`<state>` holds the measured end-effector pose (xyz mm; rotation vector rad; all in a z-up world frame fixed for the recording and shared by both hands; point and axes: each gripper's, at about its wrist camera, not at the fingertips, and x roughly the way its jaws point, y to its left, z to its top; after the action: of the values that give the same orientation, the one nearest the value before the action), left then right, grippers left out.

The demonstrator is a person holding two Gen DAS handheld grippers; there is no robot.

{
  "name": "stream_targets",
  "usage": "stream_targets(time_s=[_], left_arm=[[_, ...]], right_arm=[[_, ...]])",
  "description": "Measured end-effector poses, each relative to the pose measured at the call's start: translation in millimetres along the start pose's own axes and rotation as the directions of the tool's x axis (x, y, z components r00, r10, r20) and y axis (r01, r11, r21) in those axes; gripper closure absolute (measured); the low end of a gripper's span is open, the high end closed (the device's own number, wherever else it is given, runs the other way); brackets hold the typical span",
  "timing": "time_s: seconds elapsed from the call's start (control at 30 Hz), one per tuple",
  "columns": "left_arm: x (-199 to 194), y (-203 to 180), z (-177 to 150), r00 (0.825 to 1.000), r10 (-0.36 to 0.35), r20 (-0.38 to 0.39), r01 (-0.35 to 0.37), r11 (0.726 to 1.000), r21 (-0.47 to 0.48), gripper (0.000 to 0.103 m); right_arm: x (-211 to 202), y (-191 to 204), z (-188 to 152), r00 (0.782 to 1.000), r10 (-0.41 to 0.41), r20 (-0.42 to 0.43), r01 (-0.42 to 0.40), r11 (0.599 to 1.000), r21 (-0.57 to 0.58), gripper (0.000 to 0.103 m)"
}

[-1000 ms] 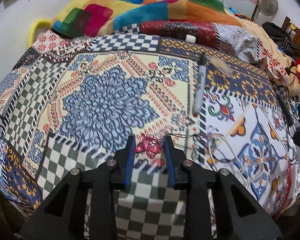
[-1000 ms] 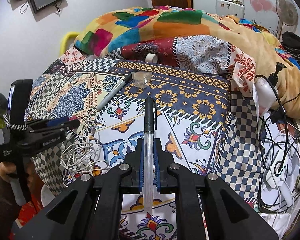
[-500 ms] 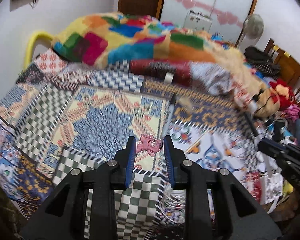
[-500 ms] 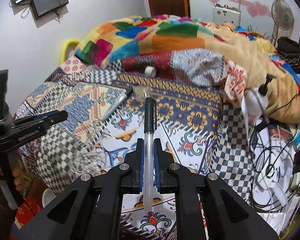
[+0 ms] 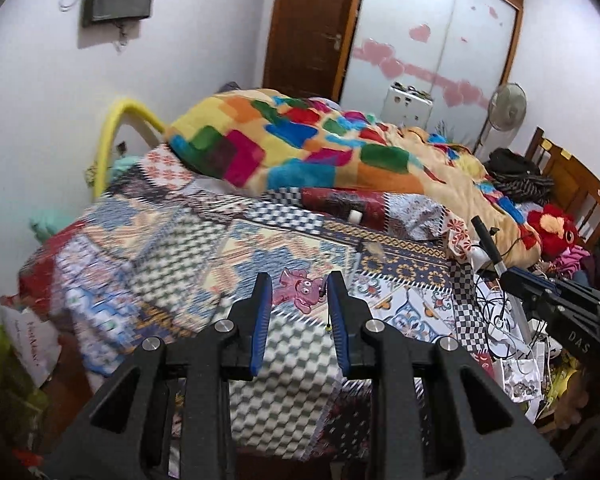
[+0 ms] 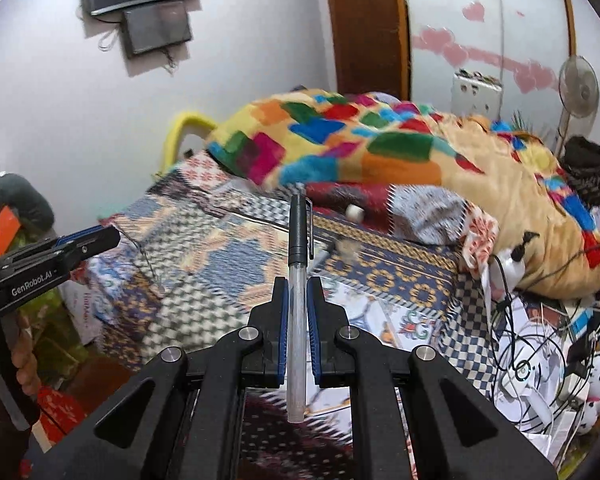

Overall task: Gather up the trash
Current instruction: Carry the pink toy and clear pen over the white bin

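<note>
The right claw point(image 6: 297, 296) is clamped on a pen point(image 6: 298, 280), its long axis running forward, black cap far. The left claw point(image 5: 299, 294) pinches a pink toy point(image 5: 298, 289), lifted off the bed point(image 5: 180, 240) since earlier.

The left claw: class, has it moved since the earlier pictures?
Yes. The left claw has pulled up and back from the patterned bedspread, carrying the pink toy; door now visible.

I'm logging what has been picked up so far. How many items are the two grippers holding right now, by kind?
Pen: 1, clamped in the right gripper.
Pink figure: 1, held off the bed in the left gripper.
Total: 2
</note>
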<state>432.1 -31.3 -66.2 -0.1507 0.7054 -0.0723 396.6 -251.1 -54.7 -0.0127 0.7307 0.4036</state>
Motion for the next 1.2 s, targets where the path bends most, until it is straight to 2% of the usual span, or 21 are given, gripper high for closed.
stream_targets(time_s=[0.33, 0.67, 0.87, 1.2], left_arm=[[-105, 68, -48, 0.994, 0.094, 0.056, -0.091, 0.994, -0.056, 0.075], [-168, 140, -116, 0.979, 0.204, 0.02, -0.2, 0.972, -0.12, 0.075], [-181, 182, -157, 0.972, 0.232, -0.028, -0.234, 0.958, -0.164, 0.075], [-153, 226, -215, 0.958, 0.219, -0.187, -0.257, 0.943, -0.211, 0.075]], right_arm=[[-42, 90, -16, 0.995, 0.1, 0.026, -0.098, 0.993, -0.072, 0.095], [-42, 178, -50, 0.976, 0.213, -0.039, -0.217, 0.966, -0.14, 0.095], [-25, 226, -74, 0.959, 0.259, -0.112, -0.277, 0.942, -0.191, 0.095], [18, 282, -112, 0.917, 0.288, -0.275, -0.353, 0.908, -0.226, 0.095]])
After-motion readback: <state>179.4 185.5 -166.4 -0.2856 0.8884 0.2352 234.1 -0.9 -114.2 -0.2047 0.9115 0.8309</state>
